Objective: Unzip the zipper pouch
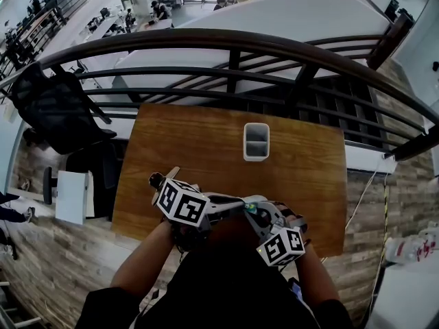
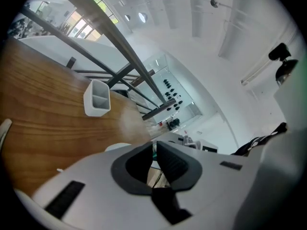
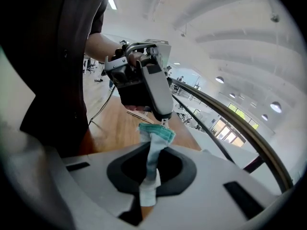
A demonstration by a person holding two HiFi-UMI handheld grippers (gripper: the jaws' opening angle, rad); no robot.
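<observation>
Pouch: The zipper pouch (image 3: 152, 150) is held off the wooden table (image 1: 206, 156), over its near edge, strung between the two grippers.
Long axis: In the right gripper view it shows edge-on as a narrow strip. It runs from the near jaws up and away to the other gripper's tip, with the pale end near and the teal end far.
Right gripper (image 3: 151, 169): The jaws are pressed together on the pouch's pale near end.
Left gripper (image 2: 154, 163): The jaws are all but closed, pinching a thin teal edge of the pouch.
Head view alone: The table shows whole, with a white two-slot holder (image 1: 256, 141) far of centre, well apart from the grippers. The pouch is reduced to a green speck between them.
Left gripper view alone: It shows the holder at far left and only a teal sliver of the pouch.
</observation>
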